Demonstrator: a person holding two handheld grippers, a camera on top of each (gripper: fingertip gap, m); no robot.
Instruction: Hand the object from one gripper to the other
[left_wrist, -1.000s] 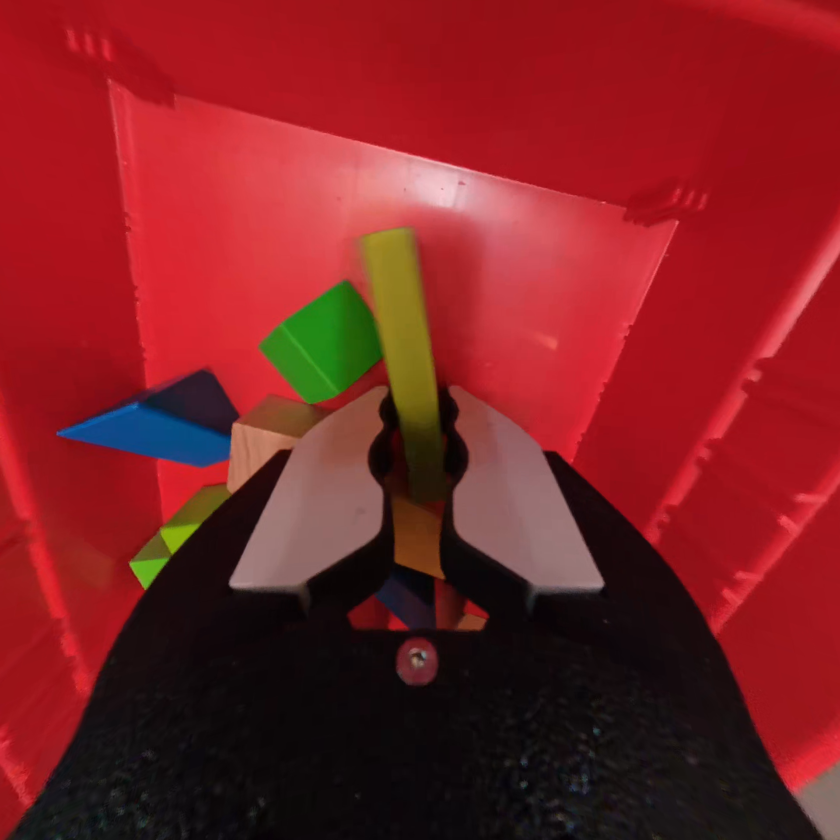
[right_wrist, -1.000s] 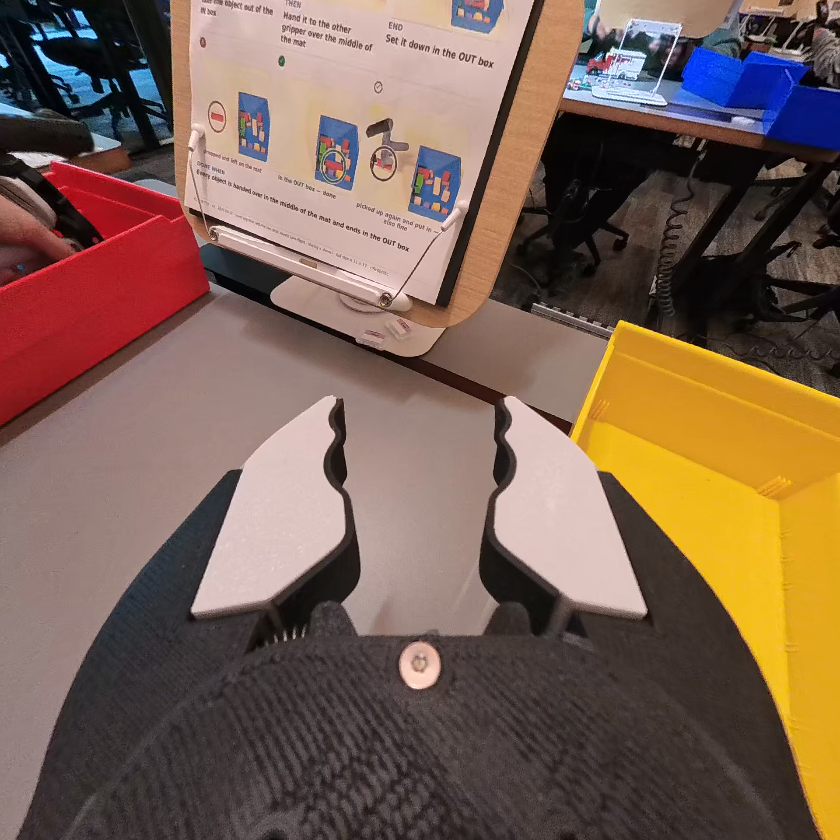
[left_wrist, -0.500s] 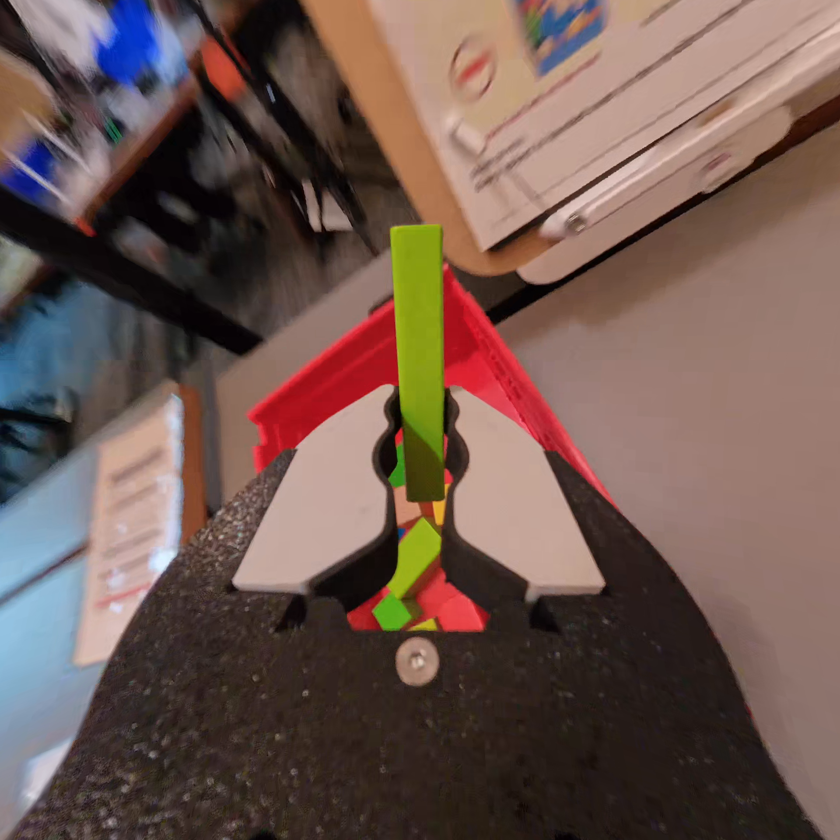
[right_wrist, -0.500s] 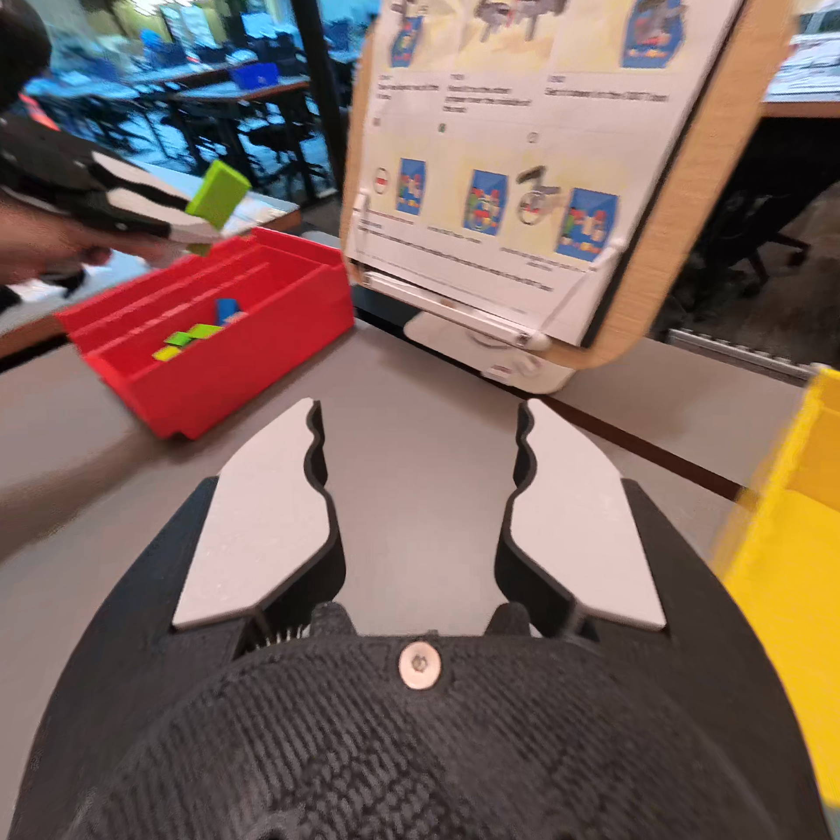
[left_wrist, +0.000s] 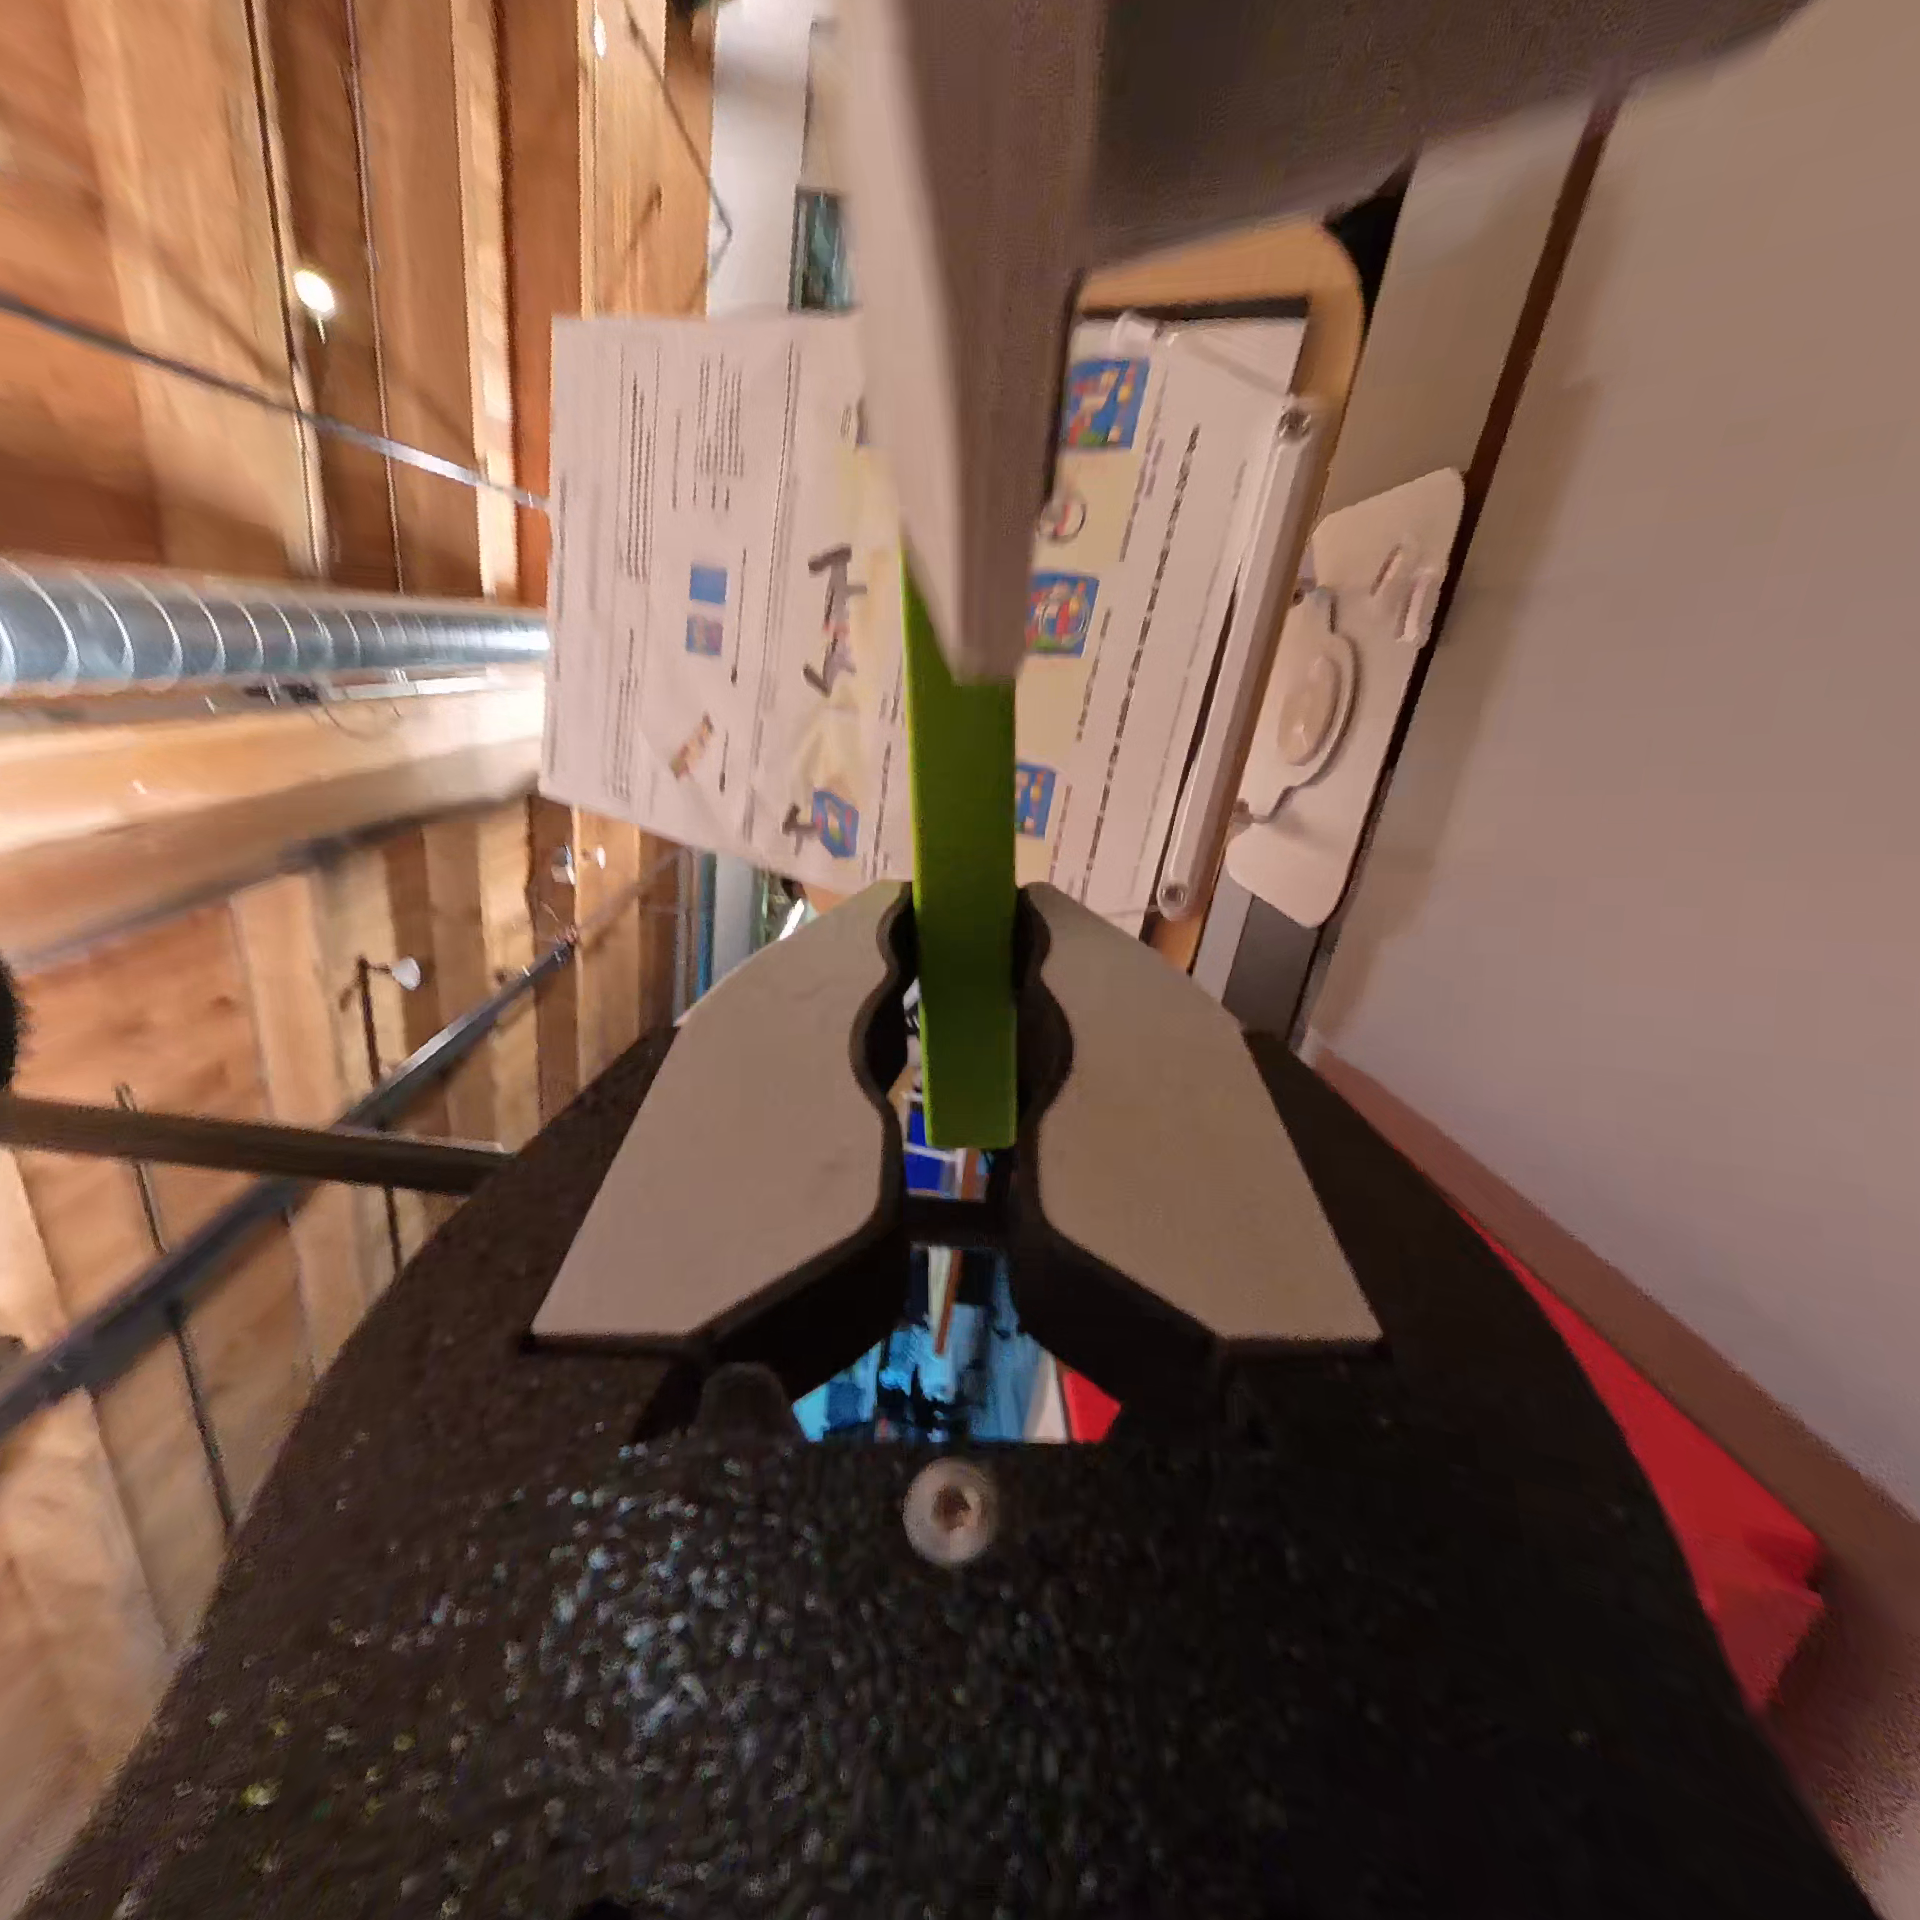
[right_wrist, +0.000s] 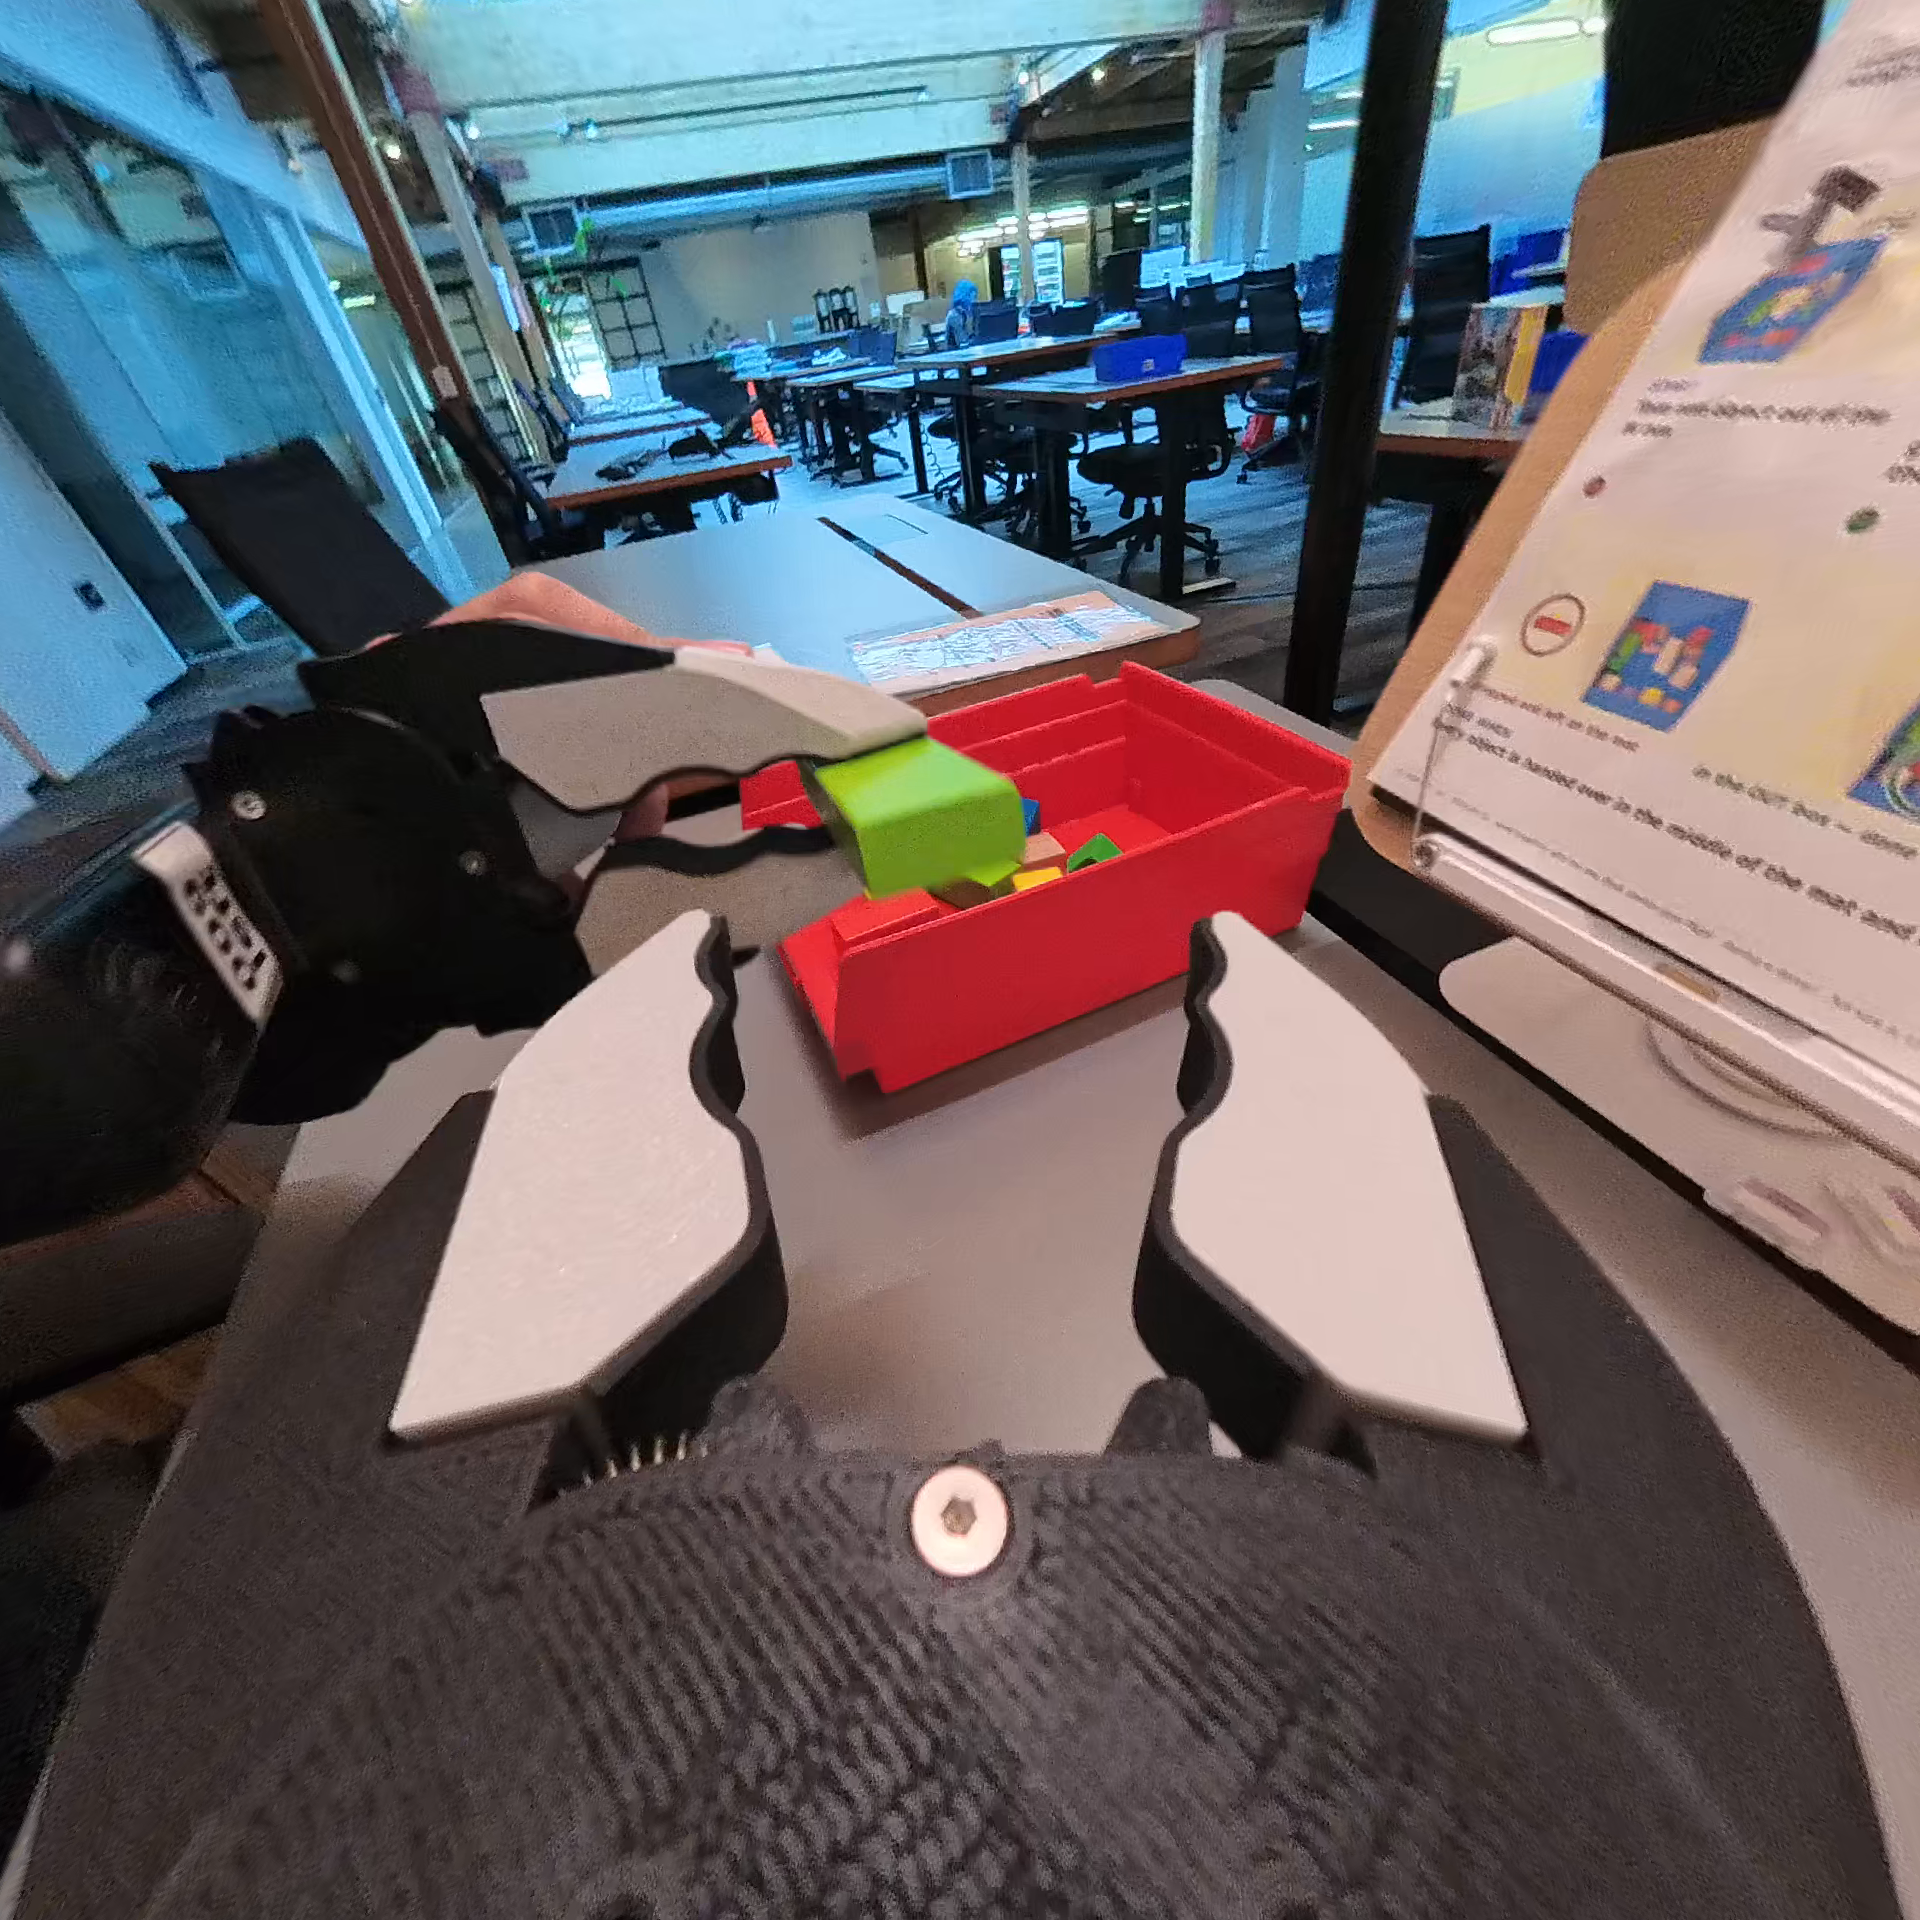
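Grey tabletop (right_wrist: 935, 1195) in open-plan office; red bin (right_wrist: 1091, 966) of coloured blocks; left gripper (left_wrist: 961, 925) clamped on green block (right_wrist: 914, 816), held above bin's near end; right gripper (right_wrist: 961, 997) spread wide, bare; advice: close squarely on block's free end before left lets go.

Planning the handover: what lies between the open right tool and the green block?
Only bare grey table, per the right wrist view; the green block hangs above.

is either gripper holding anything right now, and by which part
The left gripper holds a flat lime-green block by one end, its fingers on the two broad faces. The right gripper is wide open and holds nothing.
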